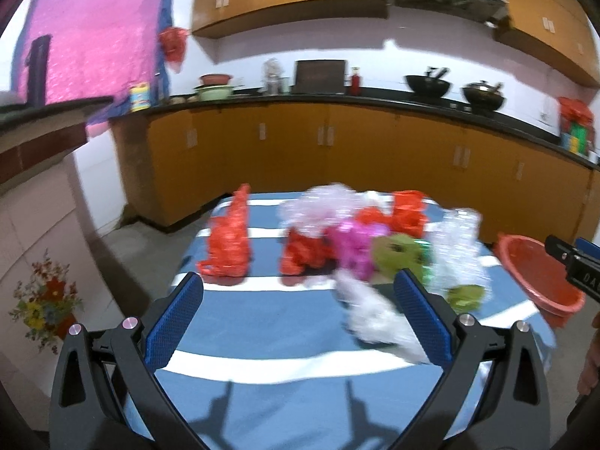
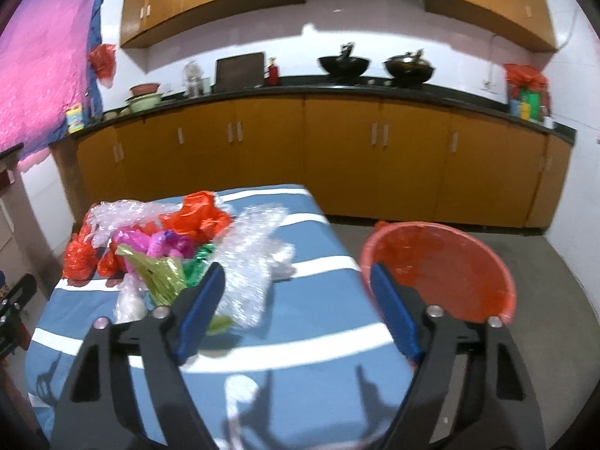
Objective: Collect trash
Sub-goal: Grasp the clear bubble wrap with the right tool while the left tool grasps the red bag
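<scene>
Almost nothing can be read. In the left wrist view, white letters "DA" stand on the black body of the right gripper (image 1: 577, 273) at the right edge, cut off by the frame. The printed container (image 1: 139, 96) on the counter (image 1: 375, 99) and the colourful boxes (image 2: 527, 103) at its far end carry printing too blurred to make out.

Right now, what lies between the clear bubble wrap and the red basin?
Only bare striped cloth separates the bubble wrap from the red basin, in the right wrist view.
</scene>
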### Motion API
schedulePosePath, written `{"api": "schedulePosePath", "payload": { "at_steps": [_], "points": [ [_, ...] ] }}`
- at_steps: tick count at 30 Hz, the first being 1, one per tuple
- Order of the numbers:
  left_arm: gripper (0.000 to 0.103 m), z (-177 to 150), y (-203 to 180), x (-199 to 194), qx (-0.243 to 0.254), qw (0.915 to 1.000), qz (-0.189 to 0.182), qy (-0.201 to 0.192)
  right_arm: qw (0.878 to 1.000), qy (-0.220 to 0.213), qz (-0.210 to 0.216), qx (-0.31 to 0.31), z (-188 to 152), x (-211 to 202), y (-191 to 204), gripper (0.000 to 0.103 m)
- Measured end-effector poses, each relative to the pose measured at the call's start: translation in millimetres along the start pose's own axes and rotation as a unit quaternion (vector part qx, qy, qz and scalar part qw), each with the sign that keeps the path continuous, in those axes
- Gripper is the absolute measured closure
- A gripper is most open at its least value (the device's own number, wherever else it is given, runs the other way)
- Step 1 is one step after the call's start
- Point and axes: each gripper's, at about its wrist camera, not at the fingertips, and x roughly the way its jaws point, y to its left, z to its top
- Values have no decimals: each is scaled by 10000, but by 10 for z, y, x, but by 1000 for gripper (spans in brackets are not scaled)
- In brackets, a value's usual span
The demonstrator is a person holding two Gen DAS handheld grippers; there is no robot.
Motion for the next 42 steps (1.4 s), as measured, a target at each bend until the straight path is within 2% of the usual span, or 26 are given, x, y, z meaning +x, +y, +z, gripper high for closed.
{"api": "schedulePosePath", "payload": {
  "at_steps": [3,8,16,19,21,25,28,34,36,38,42],
  "points": [
    [2,43,191,165,-43,9998,199,3,9995,168,255,-35,88,277,165,31],
    [2,112,420,487,-60,9990,426,74,9979,462,452,39,157,714,345,31],
    [2,190,730,989,-187,9973,644,295,9942,964,411,246,128,1278,460,34],
    [2,191,817,1151,-358,9964,607,462,9938,1048,353,127,105,1382,521,44],
    [2,175,858,1260,-417,9956,608,572,9927,1137,394,84,81,1449,552,64],
    [3,156,902,1418,-471,9943,593,749,9929,1068,511,80,61,1447,542,79],
    [9,162,900,1511,-452,9937,541,866,9933,993,587,67,70,1403,520,86],
    [24,177,868,1680,-313,9928,419,1073,9939,862,680,129,105,1345,478,89],
    [33,172,864,1720,-312,9921,375,1157,9942,811,692,151,128,1321,470,89],
    [48,171,857,1748,-345,9915,253,1231,9943,777,704,178,144,1308,446,89],
    [67,189,832,1758,-319,9919,79,1225,9946,714,715,244,182,1267,409,89]
  ]
}}
